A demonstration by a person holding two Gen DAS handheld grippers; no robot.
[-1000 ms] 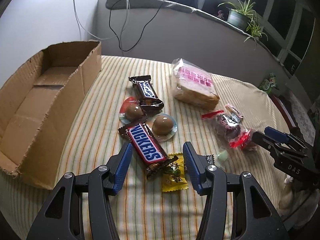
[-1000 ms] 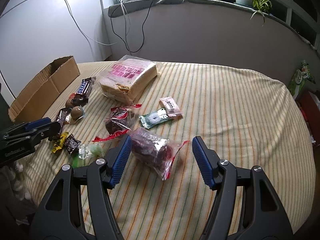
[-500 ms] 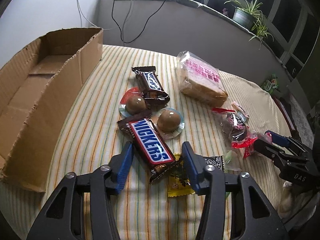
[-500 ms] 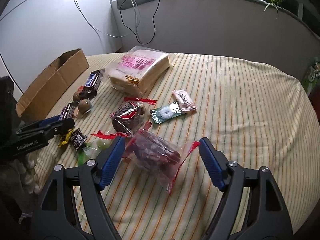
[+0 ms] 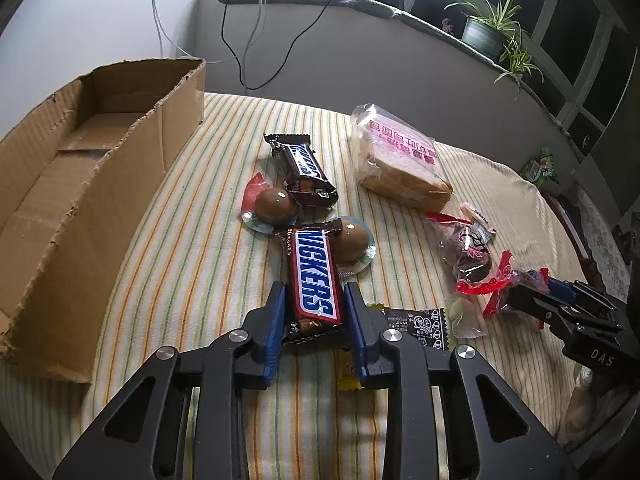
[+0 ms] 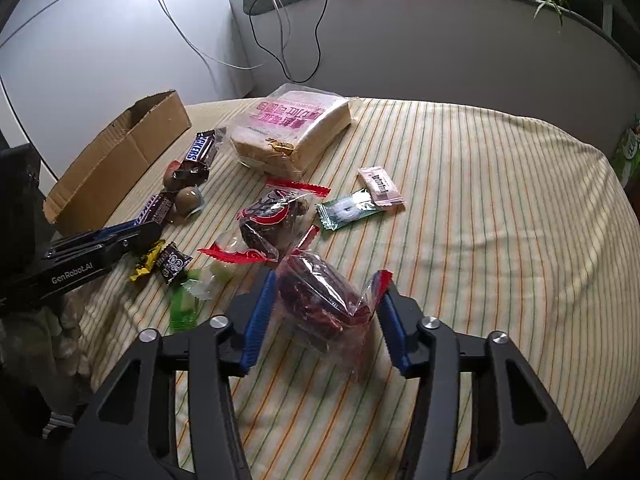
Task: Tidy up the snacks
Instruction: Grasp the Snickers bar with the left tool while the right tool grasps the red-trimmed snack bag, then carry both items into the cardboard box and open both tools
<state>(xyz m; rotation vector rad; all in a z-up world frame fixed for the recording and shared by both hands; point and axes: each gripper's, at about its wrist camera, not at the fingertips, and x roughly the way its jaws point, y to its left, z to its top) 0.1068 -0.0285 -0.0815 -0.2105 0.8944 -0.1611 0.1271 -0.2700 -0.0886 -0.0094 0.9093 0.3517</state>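
Observation:
My left gripper [image 5: 314,300] is shut on the near Snickers bar [image 5: 314,276], its blue pads against both long sides of the bar on the striped cloth. My right gripper [image 6: 326,296] is shut on a clear red-edged bag of dark dried fruit [image 6: 324,300]. The open cardboard box [image 5: 80,200] stands at the left and also shows in the right wrist view [image 6: 116,160]. A second Snickers bar [image 5: 302,168] lies further back beside two wrapped brown eggs [image 5: 274,206].
A bagged bread loaf [image 5: 400,160] lies at the back. A second dried-fruit bag [image 6: 272,220], green [image 6: 346,210] and pink [image 6: 380,186] sachets, and small yellow [image 6: 146,262], black [image 6: 172,262] and green [image 6: 188,296] candies lie on the cloth. Cables hang on the wall.
My left gripper moved forward and closed on the near Snickers bar, which turned to lie along the fingers. My right gripper moved forward and closed on the dried-fruit bag.

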